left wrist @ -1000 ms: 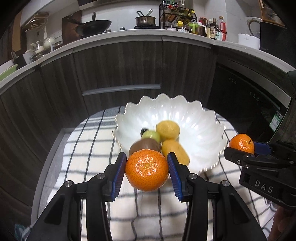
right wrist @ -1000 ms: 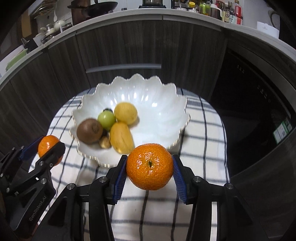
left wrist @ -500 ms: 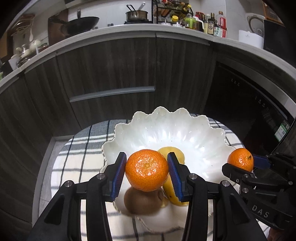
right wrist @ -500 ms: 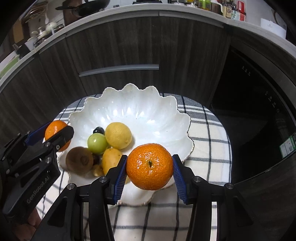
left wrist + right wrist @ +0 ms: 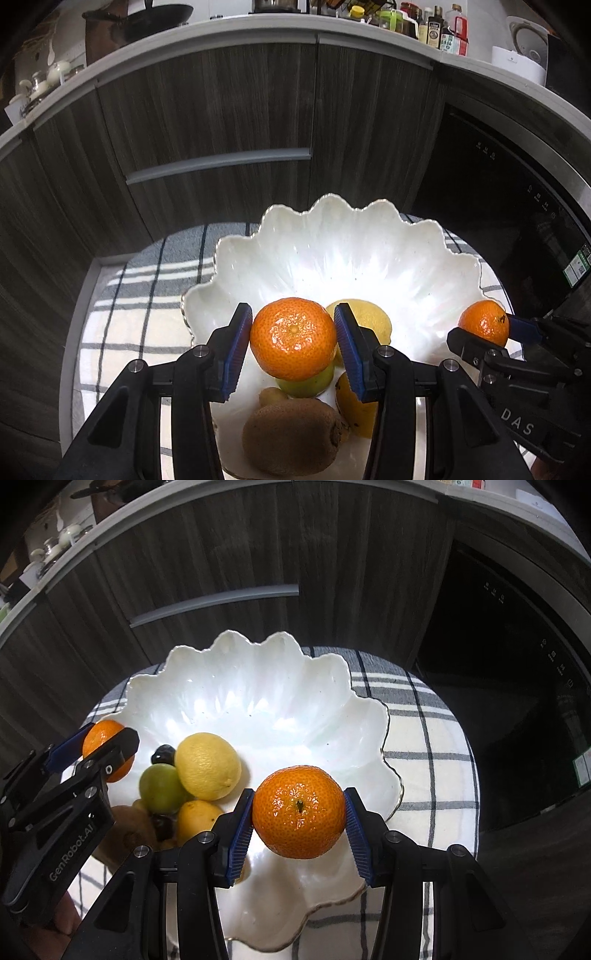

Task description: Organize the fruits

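My left gripper [image 5: 293, 341] is shut on an orange mandarin [image 5: 293, 338], held above the near left part of the white scalloped bowl [image 5: 369, 254]. My right gripper [image 5: 299, 818] is shut on a second mandarin [image 5: 300, 810] above the bowl's [image 5: 258, 701] near right part. Each gripper shows in the other's view: the right one [image 5: 484, 326] with its mandarin at the bowl's right rim, the left one [image 5: 105, 747] at the left rim. In the bowl lie a lemon [image 5: 207, 765], a green fruit [image 5: 162, 788], a kiwi [image 5: 291, 437], another yellow fruit [image 5: 195, 819] and a dark grape [image 5: 163, 754].
The bowl stands on a round table under a white cloth with dark checks [image 5: 424, 760]. Dark wood cabinet fronts [image 5: 221, 110] with a grey handle rise just behind. A black appliance front [image 5: 517, 664] is at the right. Pans and bottles stand on the counter [image 5: 424, 29] above.
Both grippers have moved forward and slightly down with their mandarins, from above the cloth in front of the bowl to above the bowl itself. The fruit in the bowl has not moved.
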`<state>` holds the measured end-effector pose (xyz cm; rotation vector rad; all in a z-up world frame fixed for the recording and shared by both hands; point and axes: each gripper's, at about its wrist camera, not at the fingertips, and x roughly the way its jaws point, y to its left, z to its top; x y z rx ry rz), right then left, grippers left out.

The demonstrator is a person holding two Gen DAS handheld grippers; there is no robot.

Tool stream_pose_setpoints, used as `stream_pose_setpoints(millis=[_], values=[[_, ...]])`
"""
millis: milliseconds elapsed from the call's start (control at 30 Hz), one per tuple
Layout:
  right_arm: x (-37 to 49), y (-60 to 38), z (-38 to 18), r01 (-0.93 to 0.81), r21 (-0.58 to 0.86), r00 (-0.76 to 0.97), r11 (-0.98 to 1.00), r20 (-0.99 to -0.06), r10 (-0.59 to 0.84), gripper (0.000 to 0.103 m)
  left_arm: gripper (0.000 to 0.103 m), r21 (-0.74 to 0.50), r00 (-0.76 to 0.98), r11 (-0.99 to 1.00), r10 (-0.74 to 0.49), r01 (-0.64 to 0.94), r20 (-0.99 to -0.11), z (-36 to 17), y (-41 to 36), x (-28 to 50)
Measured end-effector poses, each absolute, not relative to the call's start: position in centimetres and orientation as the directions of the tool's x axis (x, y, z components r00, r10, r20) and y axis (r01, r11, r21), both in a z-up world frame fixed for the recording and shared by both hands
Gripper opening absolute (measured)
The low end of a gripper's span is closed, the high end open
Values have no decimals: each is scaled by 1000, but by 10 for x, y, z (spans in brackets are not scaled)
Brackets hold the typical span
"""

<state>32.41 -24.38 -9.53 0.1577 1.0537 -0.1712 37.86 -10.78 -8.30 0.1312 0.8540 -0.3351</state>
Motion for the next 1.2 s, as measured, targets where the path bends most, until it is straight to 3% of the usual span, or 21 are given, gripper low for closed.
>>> stream_pose_setpoints(millis=[133, 200, 267, 467, 600, 900, 1200], values=[[327, -246, -100, 223, 51, 472, 974, -879, -62, 49, 47, -14, 605, 944, -222, 328, -765, -87, -107, 379], [327, -246, -101, 225, 53, 471, 973, -880, -61, 49, 60, 1, 622, 950, -203, 312, -756, -84, -105, 378], [326, -246, -100, 230, 49, 473, 972, -878, -68, 50, 65, 10, 632, 954, -192, 301, -751, -81, -103, 377], [323, -244, -82, 254, 18, 510, 967, -852, -118, 73, 79, 21, 646, 965, -160, 263, -746, -71, -95, 372], [317, -243, -65, 272, 3, 542, 962, -827, -151, 77, 91, 28, 664, 972, -139, 234, -735, -57, -89, 364], [286, -232, -15, 274, -27, 633, 961, -747, -201, 84, 96, 34, 697, 978, -121, 205, -707, -18, -73, 329], [229, -214, 21, 255, -22, 714, 967, -670, -204, 85, 98, 27, 740, 987, -102, 161, -665, 15, -51, 263]])
